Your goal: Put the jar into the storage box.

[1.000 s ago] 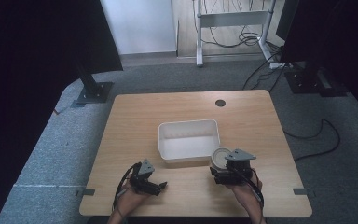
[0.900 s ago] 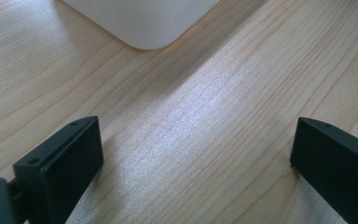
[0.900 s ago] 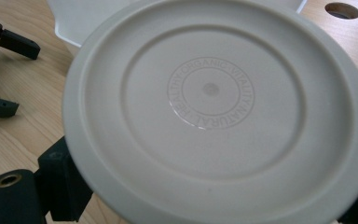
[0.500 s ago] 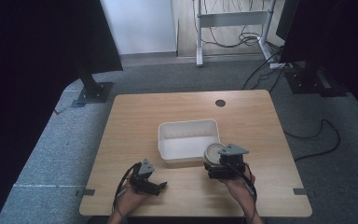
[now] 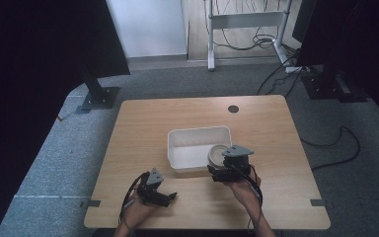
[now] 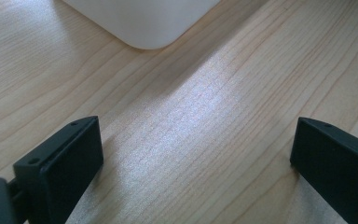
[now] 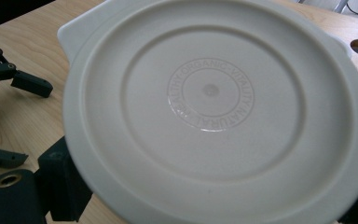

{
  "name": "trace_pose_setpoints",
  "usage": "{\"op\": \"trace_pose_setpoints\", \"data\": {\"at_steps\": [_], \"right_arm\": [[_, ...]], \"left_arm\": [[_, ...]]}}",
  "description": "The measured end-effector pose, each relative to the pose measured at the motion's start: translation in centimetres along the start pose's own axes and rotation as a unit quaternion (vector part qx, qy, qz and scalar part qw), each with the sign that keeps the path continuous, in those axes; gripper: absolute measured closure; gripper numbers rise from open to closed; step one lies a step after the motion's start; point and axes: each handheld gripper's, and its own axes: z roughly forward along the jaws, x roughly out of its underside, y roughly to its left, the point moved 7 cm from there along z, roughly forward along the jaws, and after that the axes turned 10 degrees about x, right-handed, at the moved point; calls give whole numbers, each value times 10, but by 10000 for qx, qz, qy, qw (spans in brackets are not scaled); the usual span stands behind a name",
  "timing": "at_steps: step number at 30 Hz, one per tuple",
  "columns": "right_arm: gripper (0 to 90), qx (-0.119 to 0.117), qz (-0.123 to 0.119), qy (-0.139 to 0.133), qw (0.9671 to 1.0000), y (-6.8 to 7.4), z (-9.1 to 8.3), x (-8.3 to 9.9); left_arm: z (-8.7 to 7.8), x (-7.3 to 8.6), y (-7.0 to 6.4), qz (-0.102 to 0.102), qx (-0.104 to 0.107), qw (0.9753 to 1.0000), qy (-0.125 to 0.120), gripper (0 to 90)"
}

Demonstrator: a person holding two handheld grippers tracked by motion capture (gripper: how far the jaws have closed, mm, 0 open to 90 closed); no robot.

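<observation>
A round cream plate (image 5: 218,154) (image 7: 214,93) with a raised ring and embossed lettering is held flat in my right gripper (image 5: 218,166) (image 7: 214,200), which is shut on its near rim. The plate hangs over the near right corner of a white rectangular tub (image 5: 197,140) (image 7: 74,29) at the table's middle. My left gripper (image 5: 167,197) (image 6: 196,154) rests low on the wood near the front edge, open with nothing between its jaws. The tub's corner (image 6: 144,18) lies just beyond it. The left gripper (image 7: 9,119) also appears at the left of the right gripper view.
The wooden table (image 5: 148,128) has a round cable hole (image 5: 233,109) at the back right. Black stands (image 5: 98,96) and floor cables (image 5: 335,148) surround the table on grey carpet.
My right gripper has carried the plate leftward and forward, from beside the tub to over its near right corner. The left gripper has stayed put.
</observation>
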Motion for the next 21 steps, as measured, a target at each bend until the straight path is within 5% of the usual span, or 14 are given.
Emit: {"op": "trace_pose_setpoints", "data": {"at_steps": [21], "right_arm": [[91,-10,-86,-37,10000,11,29,-24]], "left_arm": [[0,0,0,-1,1,10000,1,23]]}}
